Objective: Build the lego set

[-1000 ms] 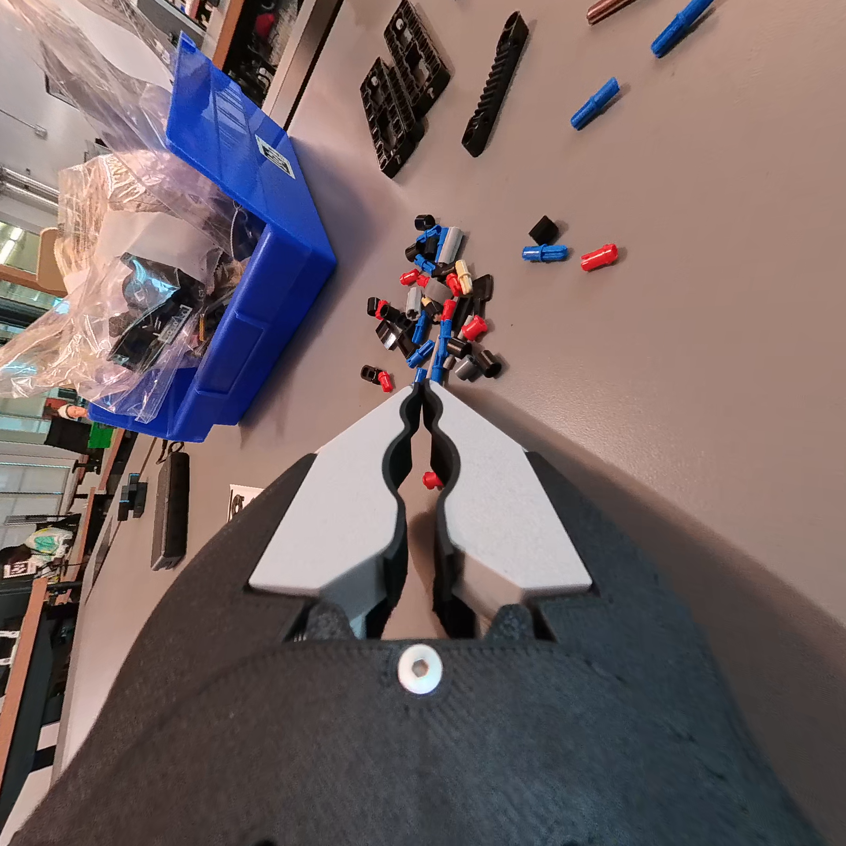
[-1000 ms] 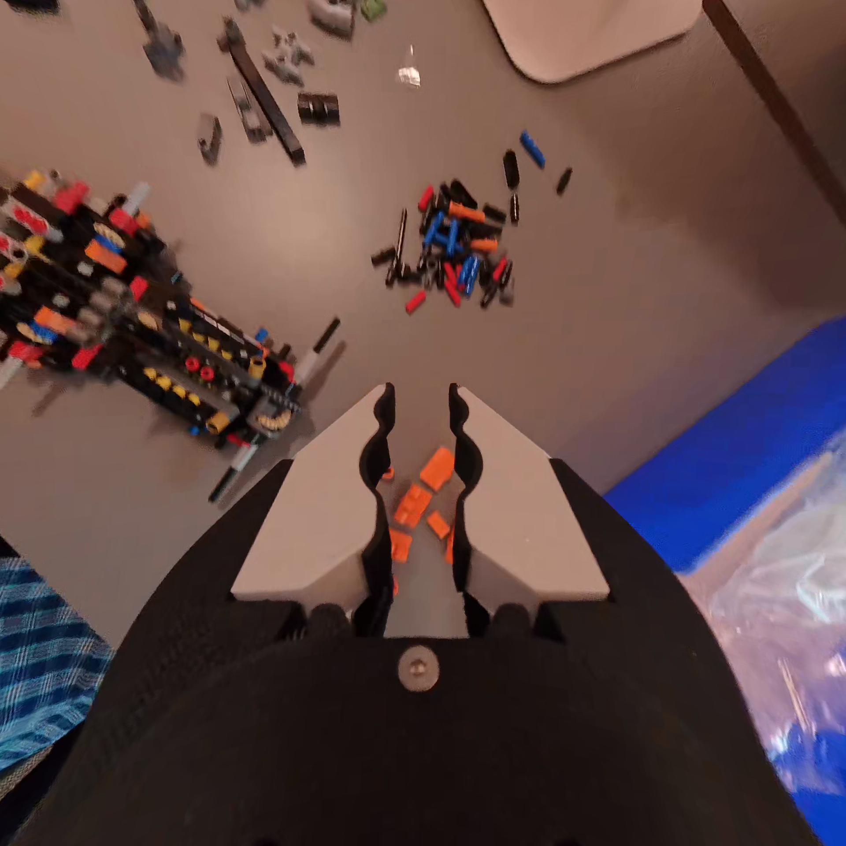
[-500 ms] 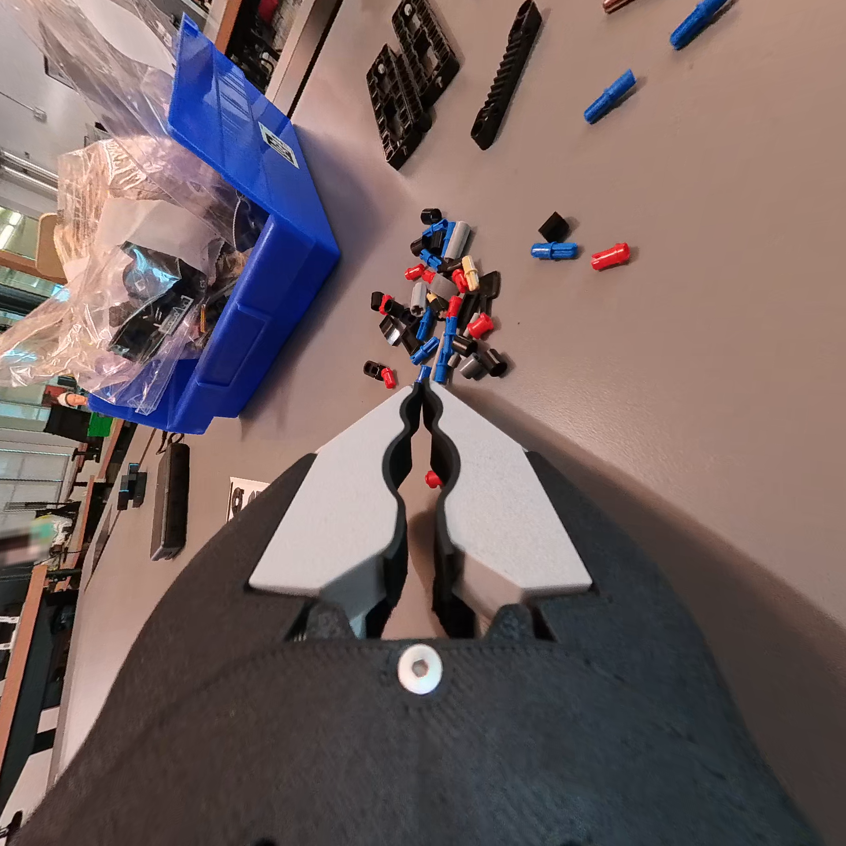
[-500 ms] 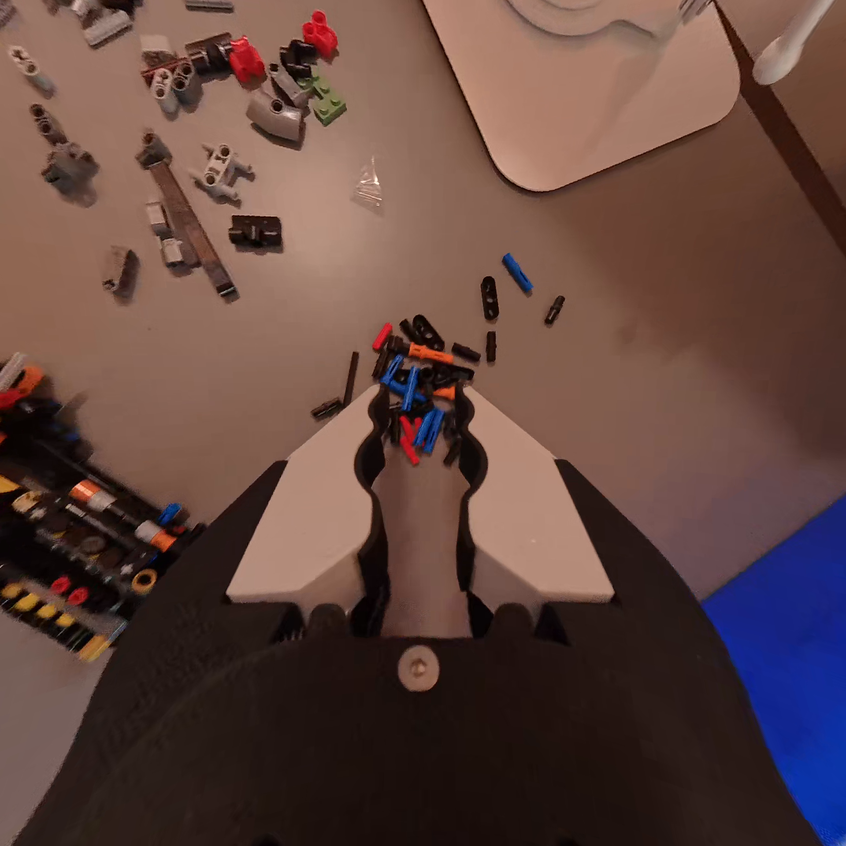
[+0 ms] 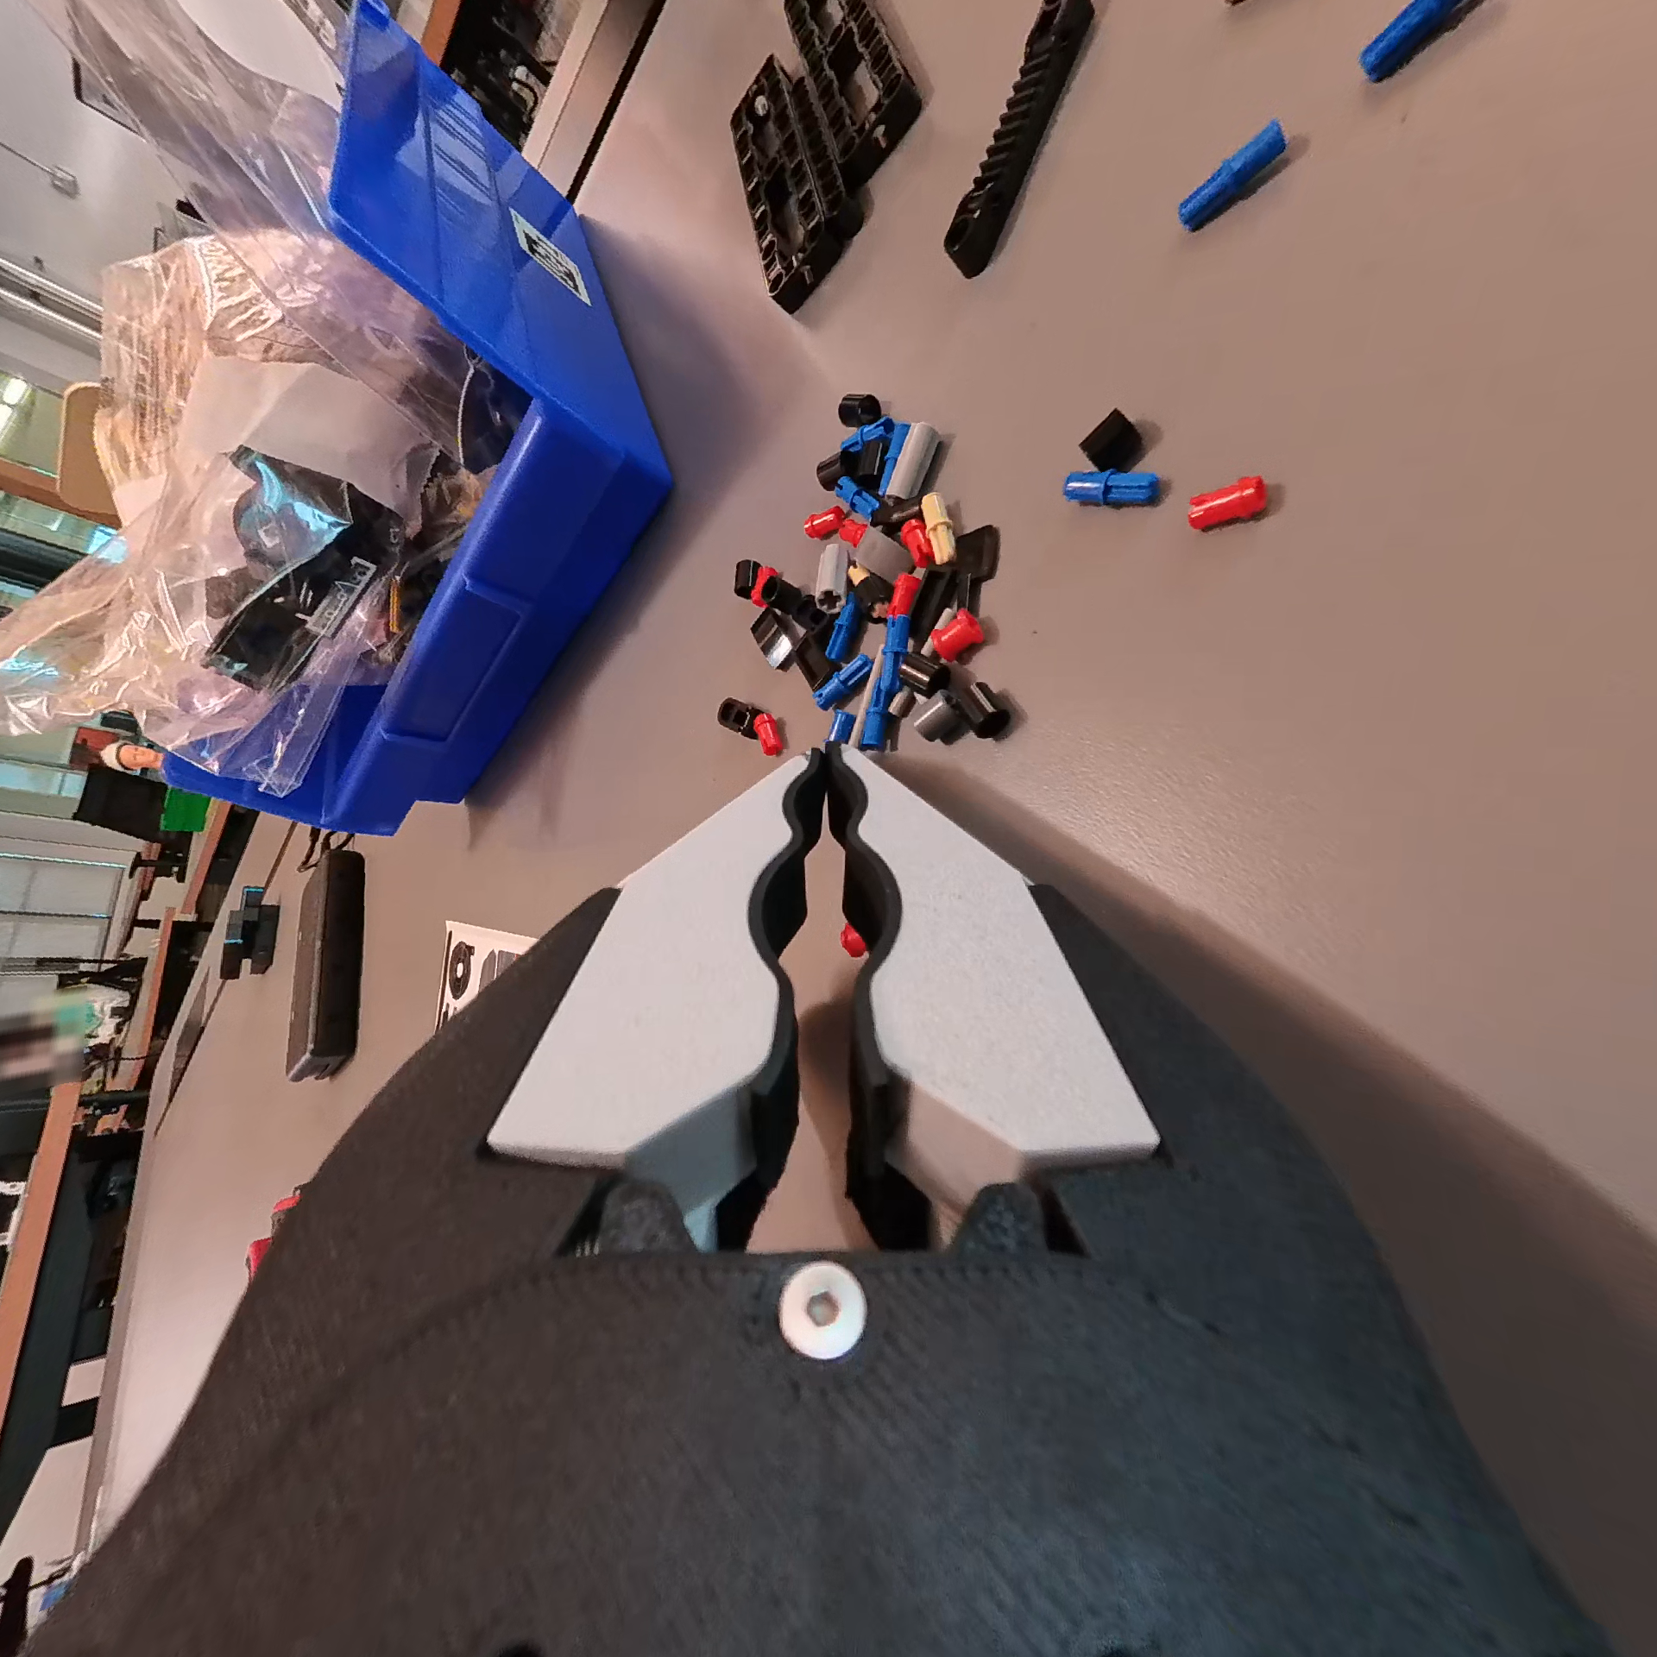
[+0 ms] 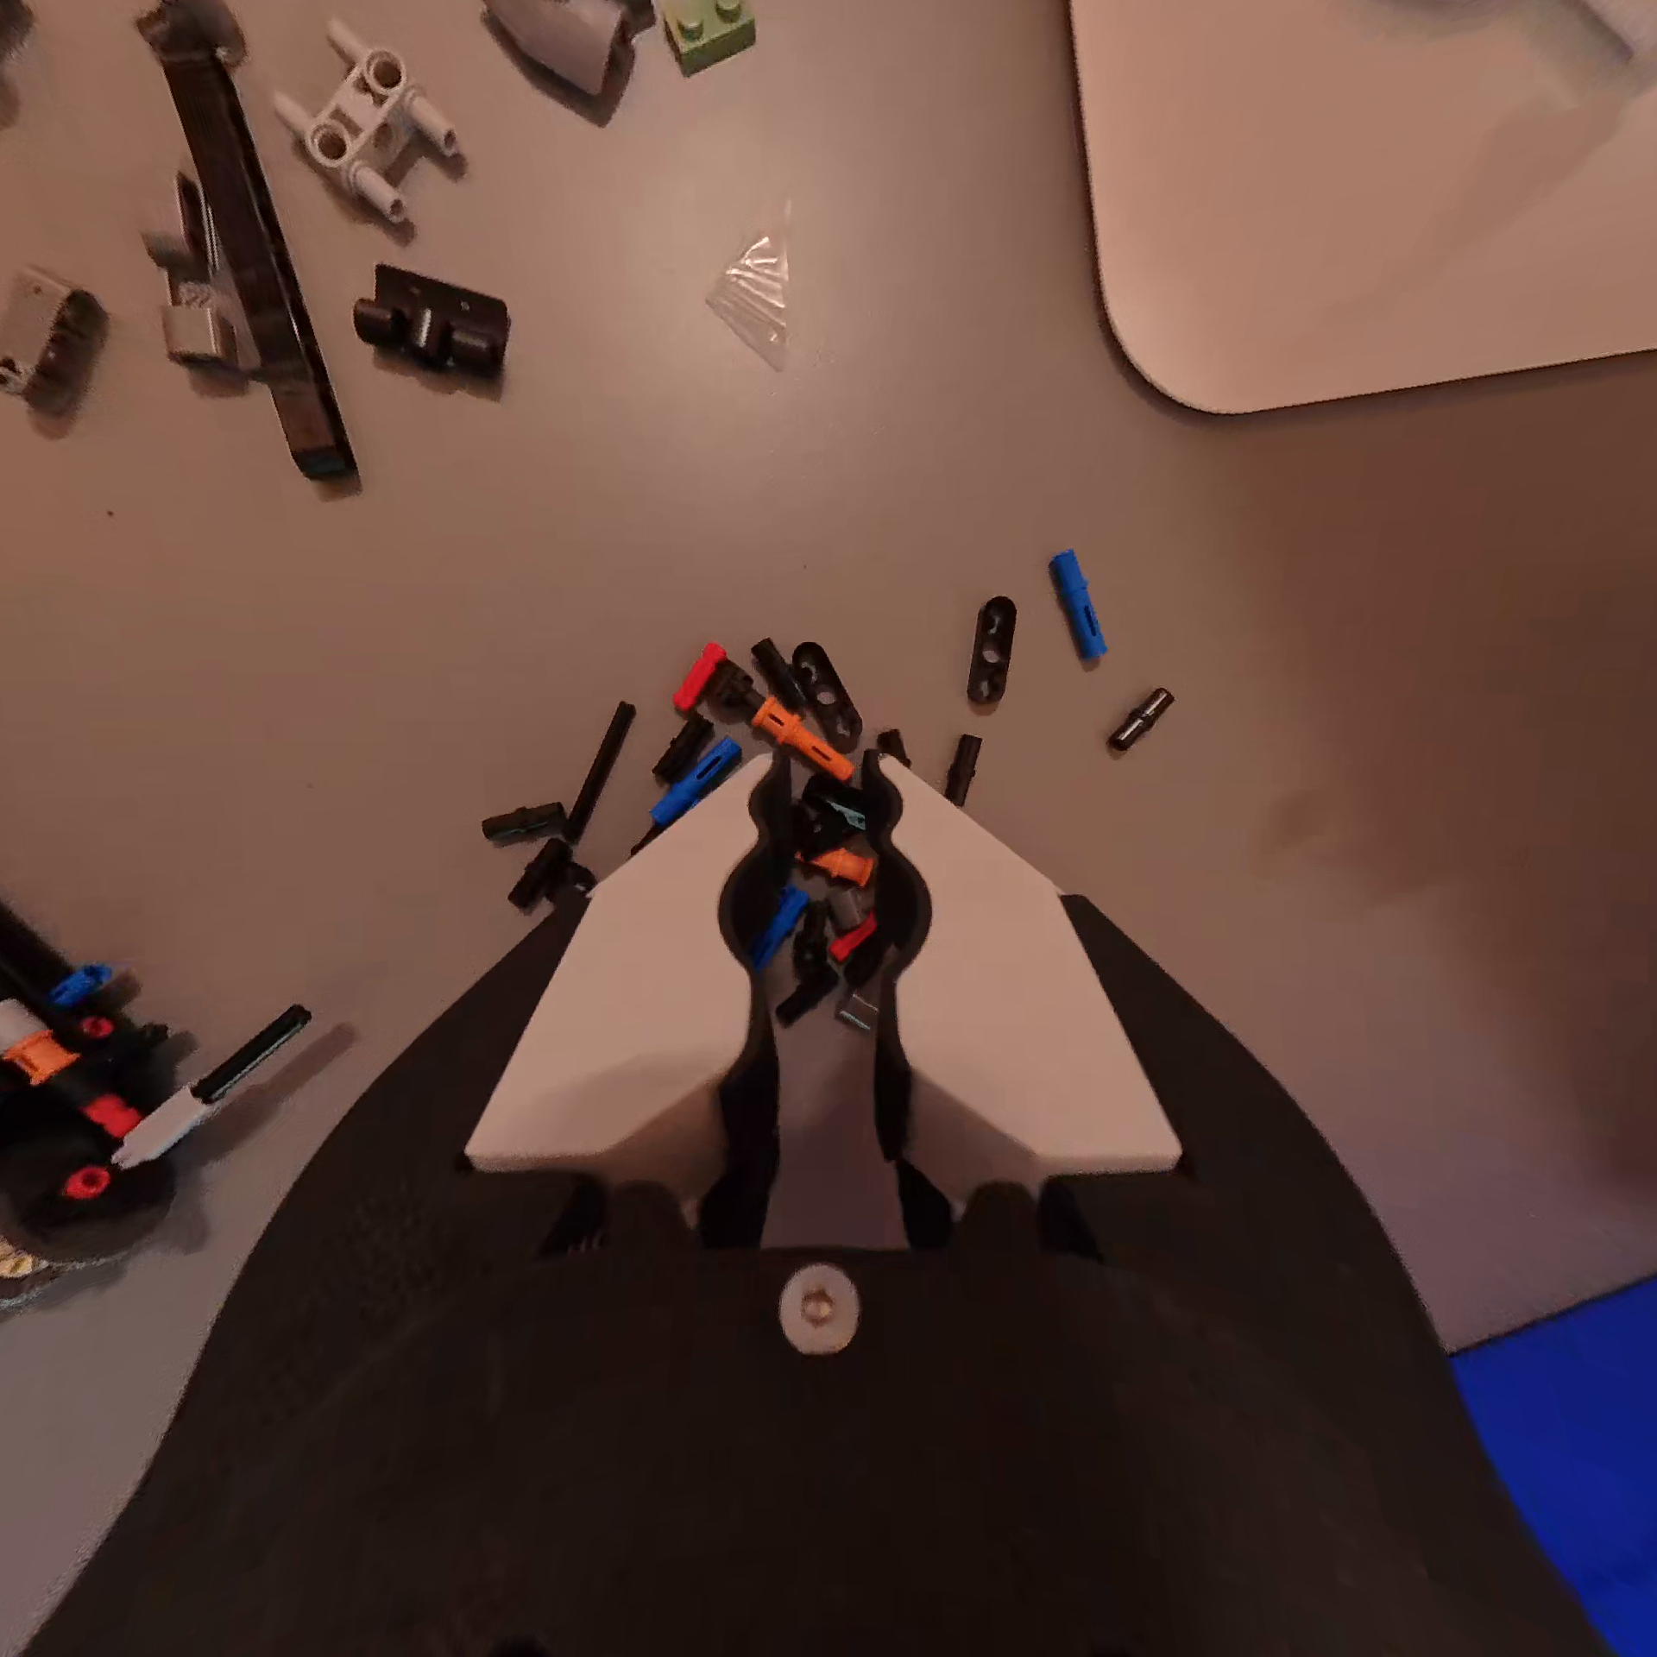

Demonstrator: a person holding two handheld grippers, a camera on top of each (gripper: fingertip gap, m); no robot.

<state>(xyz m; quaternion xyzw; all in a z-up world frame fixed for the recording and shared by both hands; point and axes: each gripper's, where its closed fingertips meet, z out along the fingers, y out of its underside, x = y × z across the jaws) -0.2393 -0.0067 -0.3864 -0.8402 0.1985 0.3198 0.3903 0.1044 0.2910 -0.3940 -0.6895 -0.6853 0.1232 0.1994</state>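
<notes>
In the left wrist view my left gripper [image 5: 825, 760] is shut with nothing between its tips, just short of a pile of small red, blue, black and grey pins [image 5: 883, 583] on the grey table. A small red piece [image 5: 852, 940] lies on the table behind the fingers. In the right wrist view my right gripper [image 6: 825, 767] is open by a narrow gap, low over another pile of black, blue, red and orange pins [image 6: 825, 861]. An orange pin [image 6: 801, 731] lies just past its tips. The partly built black model [image 6: 63, 1103] shows at the lower left.
A blue bin [image 5: 502, 269] with clear plastic bags [image 5: 224, 448] stands left of the left pile. Black frames [image 5: 820, 134] and a black beam [image 5: 1018, 134] lie beyond. In the right wrist view lie a long black beam [image 6: 242, 269], a white connector [image 6: 368, 125], a pale pad [image 6: 1345, 179] and the bin's corner [image 6: 1560, 1479]. The tips of one gripper are about 45 centimetres away from the tips of the other. The left gripper is farther from the partly built black model [image 6: 63, 1103], some 45 centimetres, than the right, some 15 centimetres.
My right gripper has swung away from the model and the orange pieces and come down over the pin pile, its jaws a little closer. My left gripper has barely moved.
</notes>
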